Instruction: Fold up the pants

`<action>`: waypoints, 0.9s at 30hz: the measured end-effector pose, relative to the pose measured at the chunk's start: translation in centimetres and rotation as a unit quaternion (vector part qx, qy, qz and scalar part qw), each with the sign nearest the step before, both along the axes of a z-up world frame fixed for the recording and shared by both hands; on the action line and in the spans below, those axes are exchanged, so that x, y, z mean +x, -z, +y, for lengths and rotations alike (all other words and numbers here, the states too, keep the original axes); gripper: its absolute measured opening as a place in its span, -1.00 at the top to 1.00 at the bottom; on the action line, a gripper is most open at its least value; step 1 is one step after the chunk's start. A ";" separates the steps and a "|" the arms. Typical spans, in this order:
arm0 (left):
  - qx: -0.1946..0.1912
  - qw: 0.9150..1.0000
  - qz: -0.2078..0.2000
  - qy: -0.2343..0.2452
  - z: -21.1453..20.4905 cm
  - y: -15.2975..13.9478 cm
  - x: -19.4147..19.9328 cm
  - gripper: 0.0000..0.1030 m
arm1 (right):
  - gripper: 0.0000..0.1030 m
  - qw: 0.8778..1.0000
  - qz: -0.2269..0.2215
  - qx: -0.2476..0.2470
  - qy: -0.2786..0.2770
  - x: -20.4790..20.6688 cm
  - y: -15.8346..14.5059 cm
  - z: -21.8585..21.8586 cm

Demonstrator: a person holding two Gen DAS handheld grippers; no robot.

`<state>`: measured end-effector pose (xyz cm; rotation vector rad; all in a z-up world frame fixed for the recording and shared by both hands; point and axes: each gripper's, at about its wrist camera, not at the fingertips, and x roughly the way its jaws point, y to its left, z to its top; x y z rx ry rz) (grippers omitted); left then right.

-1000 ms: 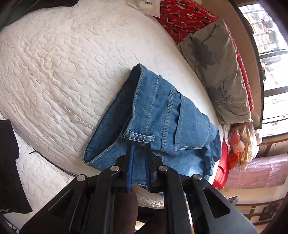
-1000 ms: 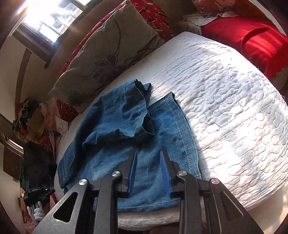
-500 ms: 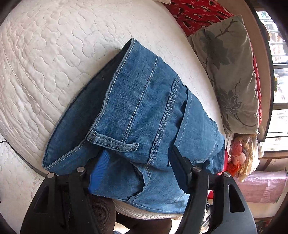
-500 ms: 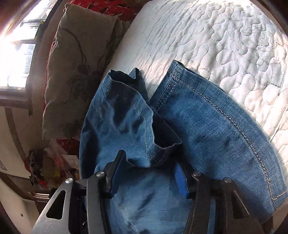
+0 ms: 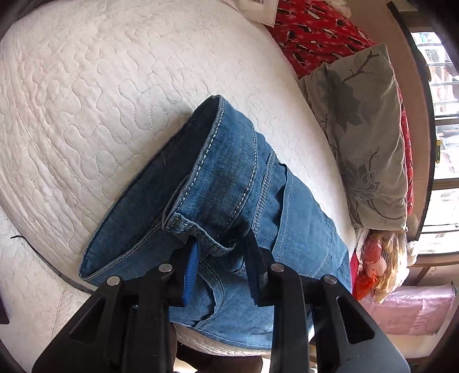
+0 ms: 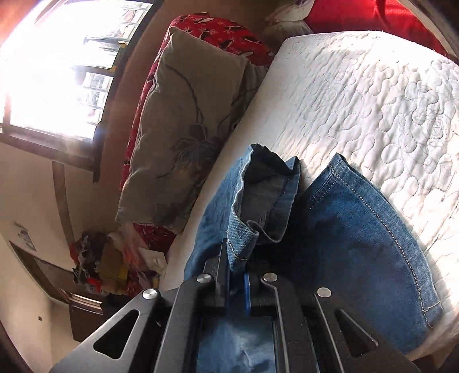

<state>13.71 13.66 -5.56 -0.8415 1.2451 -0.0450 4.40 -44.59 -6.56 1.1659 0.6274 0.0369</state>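
Note:
Blue jeans [image 5: 289, 206] lie folded near the front edge of a white quilted bed [image 5: 114, 86]. In the left wrist view the waistband with its belt loop is bunched up between the fingers of my left gripper [image 5: 222, 258]. Its jaws are closing and the pads press on that denim fold. In the right wrist view the jeans [image 6: 358, 244] show their leg ends. My right gripper [image 6: 236, 275] is shut on the hem of the upper leg, which stands up crumpled above the fingers. The lower leg lies flat to the right.
A grey flowered pillow [image 5: 364, 114] [image 6: 186, 129] leans on red patterned bedding [image 5: 315, 31] along the bed's window side. Heaped clothes [image 5: 378, 258] sit past the pillow. A red blanket [image 6: 373, 14] lies at the bed's far end. The white quilt [image 6: 358, 86] stretches beyond the jeans.
Both grippers opened wide over the jeans, then closed: the left on the waistband, now bunched, the right on the upper leg's hem. The right wrist has rolled and the hem stands up.

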 end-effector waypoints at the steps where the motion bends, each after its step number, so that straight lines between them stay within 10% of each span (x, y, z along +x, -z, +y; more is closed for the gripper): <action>1: 0.001 1.000 -0.005 0.002 0.1 -0.6 -0.5 0.48 | 0.88 1.000 -0.008 0.001 -0.001 -0.8 -0.4 -0.1; 10: 0.001 1.000 -0.010 0.016 1.2 -1.4 -4.4 0.61 | 0.88 0.998 -0.010 0.045 0.031 -8.0 1.0 -3.0; 16: -0.078 0.997 0.019 0.003 1.5 1.9 -4.0 0.61 | 0.80 0.997 0.035 0.067 0.034 -8.3 4.9 -2.9; 21: -0.076 0.997 0.016 -0.008 0.2 2.9 -2.8 0.09 | 0.80 0.997 0.045 0.061 0.021 -7.6 5.1 -2.4; 27: -0.061 0.997 0.038 -0.007 -1.3 4.7 -0.5 0.06 | 0.80 0.996 0.052 0.066 0.023 -7.3 5.6 -2.7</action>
